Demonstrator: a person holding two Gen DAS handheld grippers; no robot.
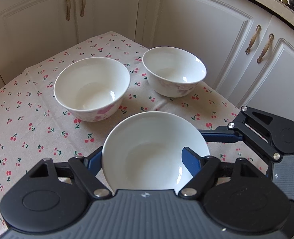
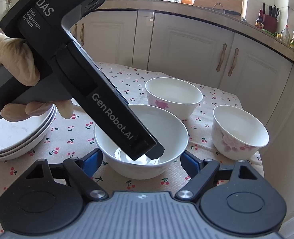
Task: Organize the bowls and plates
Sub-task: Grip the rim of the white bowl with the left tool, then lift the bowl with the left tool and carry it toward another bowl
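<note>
Three white bowls with pink flowers stand on the cherry-print tablecloth. The near bowl (image 1: 154, 151) (image 2: 141, 141) sits between the fingers of both grippers. My left gripper (image 1: 145, 163) is wide open with one blue finger (image 1: 190, 163) inside the bowl and the other outside its rim; in the right wrist view its tip (image 2: 147, 149) reaches down into the bowl. My right gripper (image 2: 142, 160) is open, its jaws on either side of the same bowl, not touching it. Two more bowls (image 1: 92, 88) (image 1: 173, 70) stand behind.
A stack of white plates (image 2: 17, 137) lies at the left of the table. White cabinet doors (image 1: 196, 25) surround the table (image 1: 23, 131) closely. The table's right edge (image 2: 260, 159) is near the right bowl (image 2: 239, 131). The right gripper's body (image 1: 270, 131) shows in the left wrist view.
</note>
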